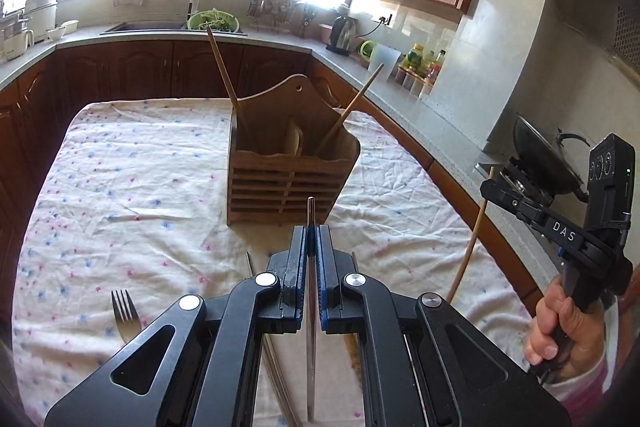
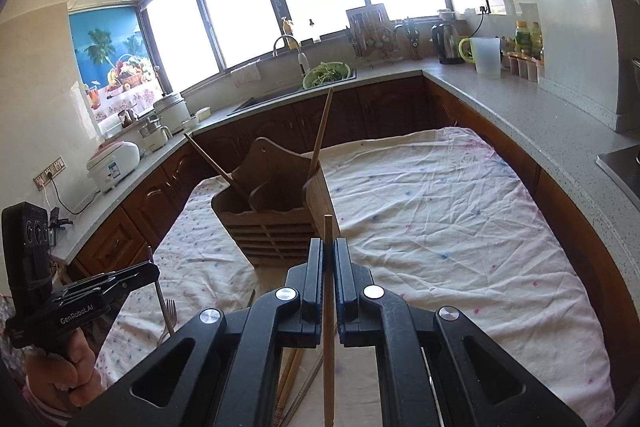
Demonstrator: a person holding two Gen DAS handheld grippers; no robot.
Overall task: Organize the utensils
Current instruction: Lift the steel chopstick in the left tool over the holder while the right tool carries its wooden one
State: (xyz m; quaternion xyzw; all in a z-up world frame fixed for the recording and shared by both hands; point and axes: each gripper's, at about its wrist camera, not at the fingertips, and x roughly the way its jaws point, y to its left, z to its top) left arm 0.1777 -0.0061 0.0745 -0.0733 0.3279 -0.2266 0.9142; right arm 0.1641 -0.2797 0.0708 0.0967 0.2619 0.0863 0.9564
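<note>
Left gripper (image 1: 311, 239): jaws pressed together on a metal chopstick (image 1: 311, 327), which runs up between the pads, tip poking out just above them. The stick is off the cloth (image 1: 120, 187) and held in front of the wooden caddy (image 1: 290, 183).

Right gripper (image 2: 329, 251): jaws pinched on a wooden chopstick (image 2: 329, 327), upright between the pads, top end showing just above the fingertips. In the left wrist view the same stick shows as a long pale rod hanging below the right gripper at the frame's right edge.

Caddy stands on the flowered cloth covering the table, slatted front facing the grippers, divided inside. Two wooden chopsticks already in it, one leaning out at each end (image 1: 224, 67) (image 1: 352, 107). Something pale sits in the middle compartment; cannot tell what.

Fork (image 1: 124, 315) lies on the cloth near the left gripper, tines pointing away. More chopsticks lie on the cloth under both grippers, partly hidden.

A hand (image 1: 568, 327) grips the right gripper's handle; another hand (image 2: 64, 375) grips the left's.
</note>
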